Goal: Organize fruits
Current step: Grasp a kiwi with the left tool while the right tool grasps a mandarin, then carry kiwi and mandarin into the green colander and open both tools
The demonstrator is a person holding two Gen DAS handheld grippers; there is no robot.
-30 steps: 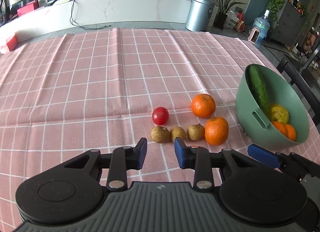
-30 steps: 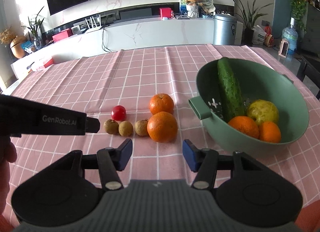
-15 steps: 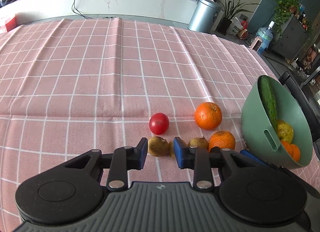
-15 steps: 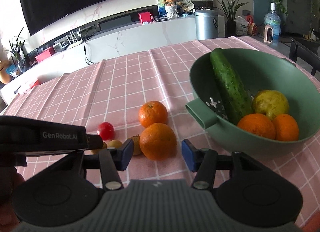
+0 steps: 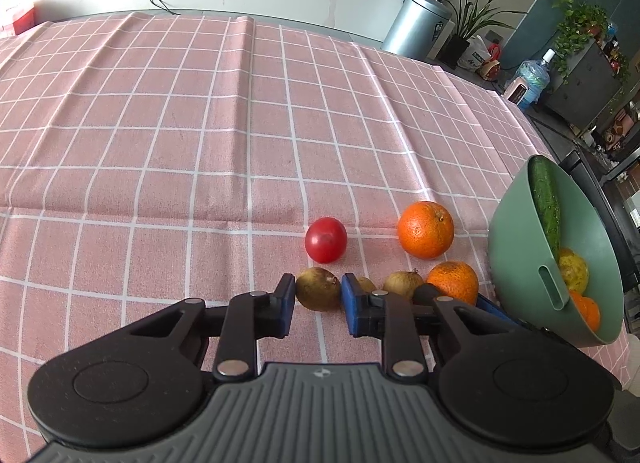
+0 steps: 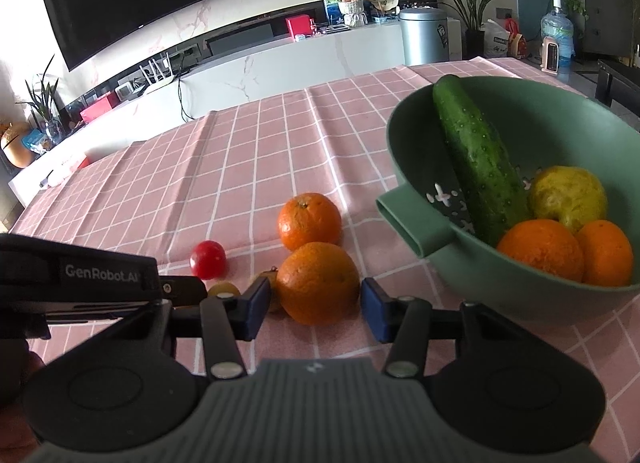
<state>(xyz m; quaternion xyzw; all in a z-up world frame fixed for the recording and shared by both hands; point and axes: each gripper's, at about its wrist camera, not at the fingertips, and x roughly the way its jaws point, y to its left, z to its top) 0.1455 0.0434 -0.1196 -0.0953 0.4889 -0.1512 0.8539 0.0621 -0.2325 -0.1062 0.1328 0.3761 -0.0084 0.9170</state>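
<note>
On the pink checked cloth lie a red tomato (image 5: pixel 325 239), two oranges (image 5: pixel 425 229) (image 5: pixel 453 281) and three small brown fruits. My left gripper (image 5: pixel 316 305) is open with its fingers either side of the leftmost brown fruit (image 5: pixel 318 294); the pads look apart from it. My right gripper (image 6: pixel 316 309) is open around the near orange (image 6: pixel 318 282), not closed on it. A green bowl (image 6: pixel 416 231) at the right holds a cucumber (image 6: pixel 480 159), a yellow fruit and two oranges.
The left gripper's body (image 6: pixel 80 275) lies close at the left in the right wrist view. The far orange (image 6: pixel 310 221) and tomato (image 6: pixel 208 259) sit just behind. Beyond the table's far edge stand a white counter and a metal bin (image 5: pixel 416 29).
Both grippers have moved forward and down toward the fruit. The left fingers now straddle the leftmost brown fruit and the right fingers flank the near orange.
</note>
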